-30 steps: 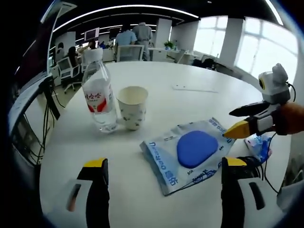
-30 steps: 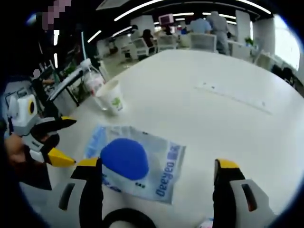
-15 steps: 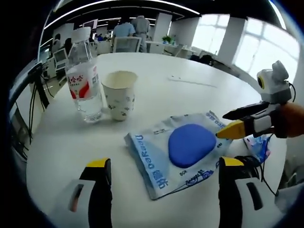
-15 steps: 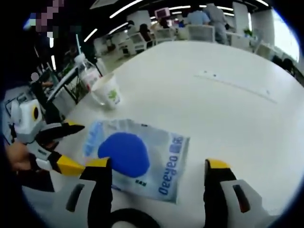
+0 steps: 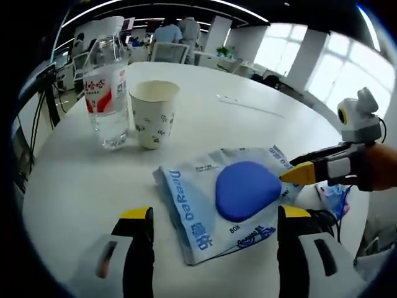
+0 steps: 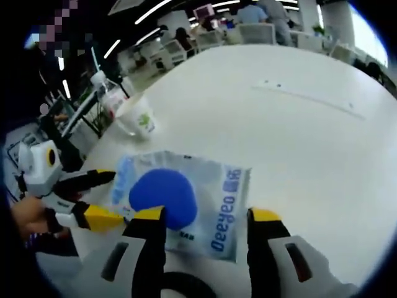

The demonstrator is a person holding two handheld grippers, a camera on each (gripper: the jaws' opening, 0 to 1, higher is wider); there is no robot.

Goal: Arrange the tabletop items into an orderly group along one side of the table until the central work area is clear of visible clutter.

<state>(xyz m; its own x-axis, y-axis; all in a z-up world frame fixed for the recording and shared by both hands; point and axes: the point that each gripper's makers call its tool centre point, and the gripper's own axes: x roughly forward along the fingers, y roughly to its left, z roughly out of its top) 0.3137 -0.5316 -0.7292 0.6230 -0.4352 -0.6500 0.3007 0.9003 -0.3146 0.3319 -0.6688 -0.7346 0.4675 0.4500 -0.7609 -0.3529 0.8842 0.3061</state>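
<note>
A clear plastic packet [image 5: 205,205] with a blue oval pad [image 5: 243,189] inside lies flat on the white round table [image 5: 74,180]. My left gripper [image 5: 214,214] is open, its jaws straddling the packet's near edge. My right gripper [image 5: 298,169] comes in from the right with its yellow tip touching the packet's corner. In the right gripper view the packet [image 6: 217,192] lies just ahead of my right gripper [image 6: 208,215], which is open with the jaws fairly close together. The left gripper [image 6: 115,195] stands open at the packet's left end.
A water bottle [image 5: 104,93] and a paper cup [image 5: 152,113] stand together at the table's far left. A thin pale strip [image 5: 248,105] lies farther back. A small blue wrapper [image 5: 335,194] and black cable sit near the right edge. Chairs and people are beyond the table.
Both cameras have come closer to the packet. My right gripper's jaws have drawn nearer to each other. The packet, bottle and cup stay where they were.
</note>
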